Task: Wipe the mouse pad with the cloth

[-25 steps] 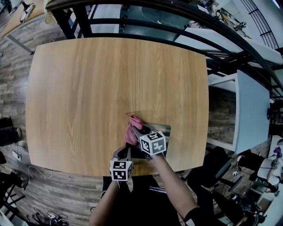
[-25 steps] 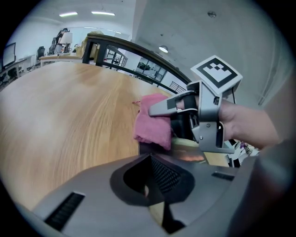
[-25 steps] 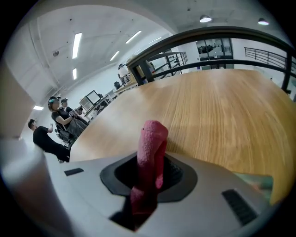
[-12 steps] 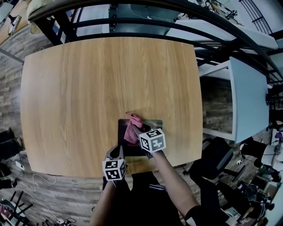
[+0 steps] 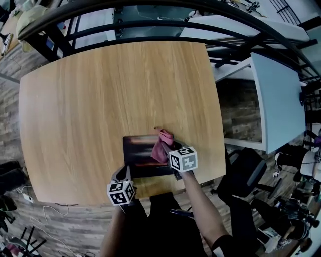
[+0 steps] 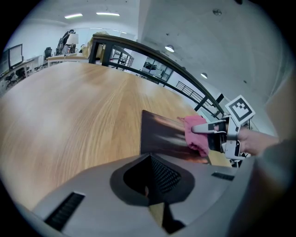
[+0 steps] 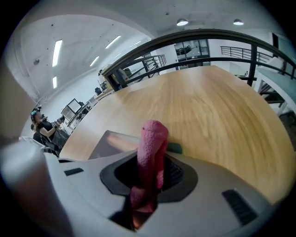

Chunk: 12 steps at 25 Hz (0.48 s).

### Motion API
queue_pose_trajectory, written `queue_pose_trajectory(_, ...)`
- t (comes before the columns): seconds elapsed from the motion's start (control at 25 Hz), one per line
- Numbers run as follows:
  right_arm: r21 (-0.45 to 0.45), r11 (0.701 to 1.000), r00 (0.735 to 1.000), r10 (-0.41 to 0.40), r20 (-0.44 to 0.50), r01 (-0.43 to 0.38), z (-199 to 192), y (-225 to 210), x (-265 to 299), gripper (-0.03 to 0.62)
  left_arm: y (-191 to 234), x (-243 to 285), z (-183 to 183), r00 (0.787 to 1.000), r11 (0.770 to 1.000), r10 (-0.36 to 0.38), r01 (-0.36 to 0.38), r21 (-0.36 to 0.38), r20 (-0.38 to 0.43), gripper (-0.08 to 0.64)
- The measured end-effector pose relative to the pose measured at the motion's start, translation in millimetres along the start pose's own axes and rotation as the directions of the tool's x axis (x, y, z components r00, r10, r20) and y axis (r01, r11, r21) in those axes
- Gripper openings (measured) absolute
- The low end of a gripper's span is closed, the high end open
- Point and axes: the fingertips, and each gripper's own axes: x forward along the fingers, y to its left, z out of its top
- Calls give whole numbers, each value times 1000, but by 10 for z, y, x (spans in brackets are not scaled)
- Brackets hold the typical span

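A dark mouse pad [image 5: 142, 149] lies on the wooden table [image 5: 100, 100] near its front edge. My right gripper [image 5: 168, 150] is shut on a pink cloth [image 5: 163, 142], which rests on the pad's right end. In the right gripper view the cloth [image 7: 151, 143] sticks up between the jaws, with the pad [image 7: 113, 142] to the left. My left gripper [image 5: 124, 176] sits at the pad's near left corner, jaws together, with nothing seen between them. From the left gripper [image 6: 149, 157] I see the pad [image 6: 164, 134], the cloth [image 6: 196, 135] and the right gripper [image 6: 213, 129].
The table's front edge [image 5: 165, 188] runs just under both grippers. A dark railing [image 5: 150, 10] lies beyond the far edge. A white desk [image 5: 278, 100] and an office chair [image 5: 246, 175] stand to the right. A person [image 7: 44, 127] sits far off.
My right gripper has dragged the cloth from the pad's left part to its right end, uncovering the pad's left side. The left gripper has stayed by the near left corner.
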Motion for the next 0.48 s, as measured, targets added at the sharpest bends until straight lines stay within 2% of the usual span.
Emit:
queue_pose_trajectory(0.16, 17, 999, 999, -42, 11, 42, -45, -307, -150, 100, 1, -1, -2, 1000, 1000, 16, -16, 7, 3, 25)
queue_pose_trajectory(0.36, -12, 985, 985, -175, -6, 175, -103, -723, -397, 101, -32, 6, 19, 1000, 1000, 18, -18, 23, -5, 25)
queue_pose_trajectory(0.48, -1, 979, 979, -202, 24, 202, -77, -790, -579, 101, -50, 7, 8, 1000, 999, 8, -8, 39, -21, 25)
